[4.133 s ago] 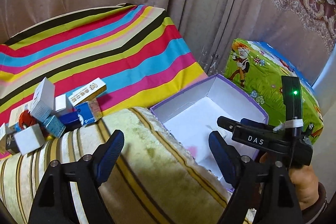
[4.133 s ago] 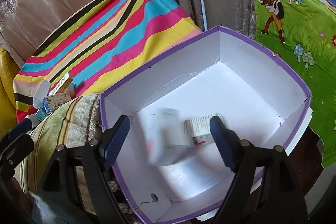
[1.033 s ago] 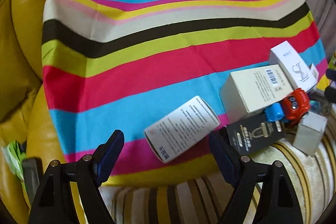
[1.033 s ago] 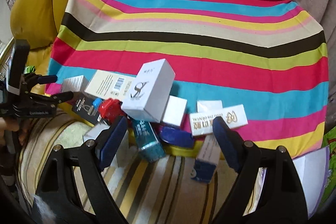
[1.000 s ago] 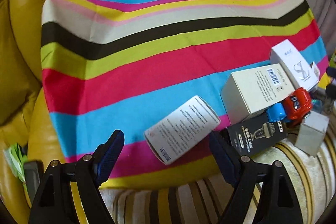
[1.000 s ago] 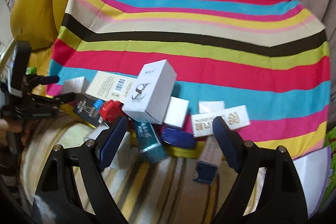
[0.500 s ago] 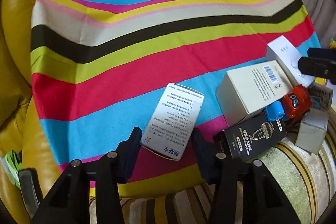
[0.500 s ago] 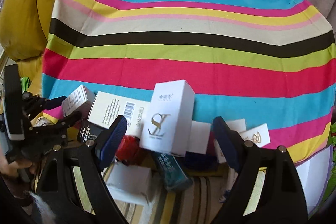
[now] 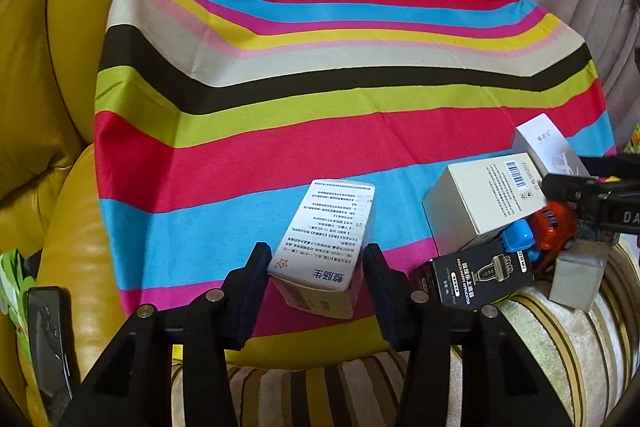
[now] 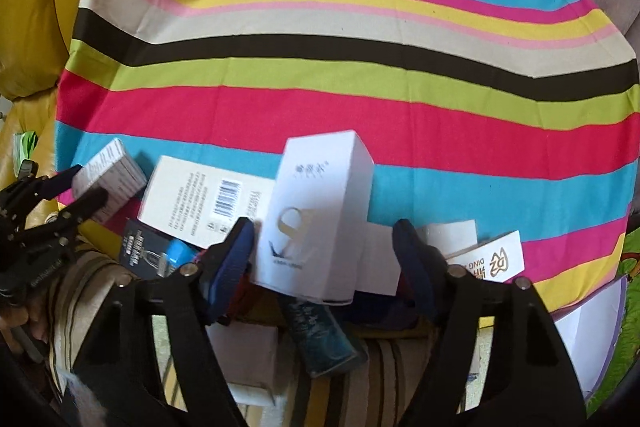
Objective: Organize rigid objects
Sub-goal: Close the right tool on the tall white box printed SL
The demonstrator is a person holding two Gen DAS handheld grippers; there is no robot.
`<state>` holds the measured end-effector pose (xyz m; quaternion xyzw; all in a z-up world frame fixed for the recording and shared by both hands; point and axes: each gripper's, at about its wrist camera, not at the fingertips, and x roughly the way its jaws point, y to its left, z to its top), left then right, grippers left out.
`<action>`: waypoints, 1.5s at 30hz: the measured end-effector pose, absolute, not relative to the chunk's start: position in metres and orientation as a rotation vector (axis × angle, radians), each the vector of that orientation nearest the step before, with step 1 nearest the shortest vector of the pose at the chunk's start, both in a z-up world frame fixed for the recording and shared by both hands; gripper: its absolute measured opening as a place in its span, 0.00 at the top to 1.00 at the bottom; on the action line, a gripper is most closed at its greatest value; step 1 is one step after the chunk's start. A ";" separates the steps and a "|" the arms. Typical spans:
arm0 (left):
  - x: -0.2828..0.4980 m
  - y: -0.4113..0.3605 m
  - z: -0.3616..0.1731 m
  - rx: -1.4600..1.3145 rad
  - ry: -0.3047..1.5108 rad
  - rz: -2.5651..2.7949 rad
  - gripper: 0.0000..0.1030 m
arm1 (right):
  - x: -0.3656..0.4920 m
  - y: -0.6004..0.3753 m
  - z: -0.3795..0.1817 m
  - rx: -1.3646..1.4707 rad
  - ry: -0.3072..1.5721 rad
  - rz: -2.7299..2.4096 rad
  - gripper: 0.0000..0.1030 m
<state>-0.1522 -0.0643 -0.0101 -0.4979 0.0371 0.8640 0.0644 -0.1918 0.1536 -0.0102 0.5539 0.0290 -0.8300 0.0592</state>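
Printed carton (image 9: 332, 227), newly pinched in left tongs (image 9: 316, 277); right tongs (image 10: 322, 255) closing around glossy white box (image 10: 316, 215).

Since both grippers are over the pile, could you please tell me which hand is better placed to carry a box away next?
Left, probably: its jaws already clamp the white printed carton, whereas the right jaws are closing around the tall white logo box, a gap showing on one side.

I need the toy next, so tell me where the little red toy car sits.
In the left wrist view the red toy car lies at the far right, wedged beside the blue toy piece, below the barcoded white box and above the black box.
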 end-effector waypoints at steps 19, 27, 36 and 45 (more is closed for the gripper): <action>-0.142 -0.080 0.000 -1.452 -0.062 2.695 0.55 | -0.183 0.189 -0.002 1.525 -0.149 -2.497 0.45; -0.124 -0.081 0.005 -1.429 -0.144 2.712 0.56 | -0.166 0.202 0.012 1.415 -0.182 -2.562 0.45; -0.086 -0.080 0.017 -1.347 -0.273 2.781 0.56 | -0.139 0.209 0.024 1.323 -0.194 -2.605 0.45; -0.037 -0.047 0.035 -1.223 -0.280 2.819 0.56 | -0.096 0.229 0.029 1.270 -0.211 -2.639 0.45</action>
